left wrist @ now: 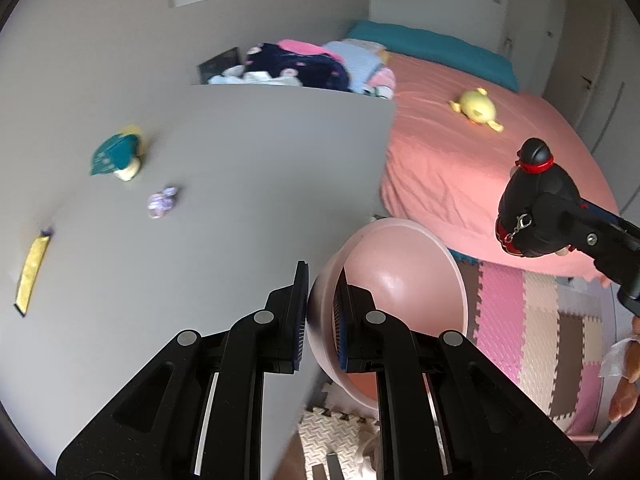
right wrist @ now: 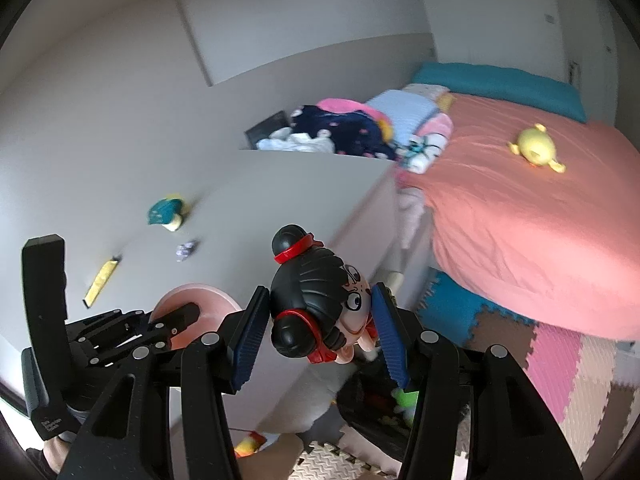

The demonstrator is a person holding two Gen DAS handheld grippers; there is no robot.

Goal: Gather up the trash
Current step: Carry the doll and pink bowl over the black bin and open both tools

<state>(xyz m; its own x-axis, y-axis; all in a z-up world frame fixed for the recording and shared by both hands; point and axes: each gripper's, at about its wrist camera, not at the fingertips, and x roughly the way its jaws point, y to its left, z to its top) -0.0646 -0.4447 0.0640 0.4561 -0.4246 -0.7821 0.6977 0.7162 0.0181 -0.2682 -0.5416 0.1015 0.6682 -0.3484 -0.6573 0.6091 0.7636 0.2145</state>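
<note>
My left gripper [left wrist: 322,312] is shut on the rim of a pink bowl [left wrist: 404,292], held off the right edge of the grey table [left wrist: 240,200]; the bowl also shows in the right wrist view [right wrist: 200,300]. My right gripper [right wrist: 320,320] is shut on a doll head [right wrist: 316,308] with black hair buns and red bands; it also shows in the left wrist view [left wrist: 536,204]. On the table lie a yellow wrapper [left wrist: 32,270], a crumpled purple wrapper [left wrist: 162,203] and a teal and yellow toy [left wrist: 116,158].
A bed with a pink sheet [left wrist: 480,160] and a yellow plush [left wrist: 476,109] stands to the right. Clothes [left wrist: 304,64] are piled behind the table. Foam puzzle mats [left wrist: 536,332] cover the floor. A dark bin with toys [right wrist: 380,408] sits below my right gripper.
</note>
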